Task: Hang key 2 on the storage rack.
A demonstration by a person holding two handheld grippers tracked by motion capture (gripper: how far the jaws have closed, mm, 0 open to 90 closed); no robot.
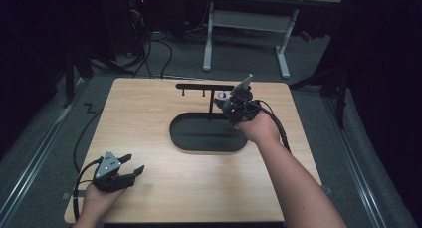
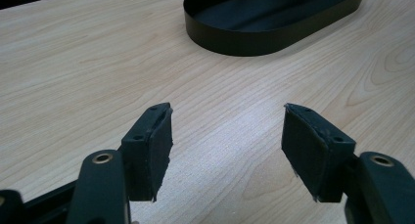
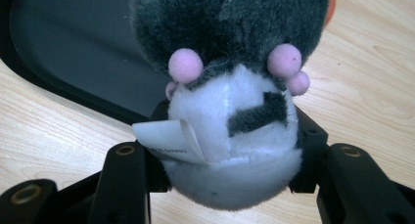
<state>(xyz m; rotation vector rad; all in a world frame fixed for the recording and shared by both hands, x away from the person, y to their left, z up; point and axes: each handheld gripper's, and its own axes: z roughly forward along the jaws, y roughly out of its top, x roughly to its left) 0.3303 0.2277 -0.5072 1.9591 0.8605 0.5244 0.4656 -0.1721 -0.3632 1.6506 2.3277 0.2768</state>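
Observation:
A small plush toy [image 3: 230, 111], dark grey and white with pink pompoms and a white label, is squeezed between the jaws of my right gripper [image 3: 230, 155]. In the high view that right gripper [image 1: 230, 104] hangs over the right end of the black oval tray [image 1: 181, 138], close to the black hook stand [image 1: 205, 87]; the toy is mostly hidden there. My left gripper [image 1: 130, 169] rests near the table's front left corner, open. Its pads [image 2: 154, 150] stand apart over bare wood, with the tray [image 2: 235, 40] farther off.
The wooden table [image 1: 149, 108] carries the tray and the T-shaped stand with small hooks. Beyond the table stand a white desk frame [image 1: 283, 49] and cables on the grey floor. Bare wood lies between my left gripper and the tray.

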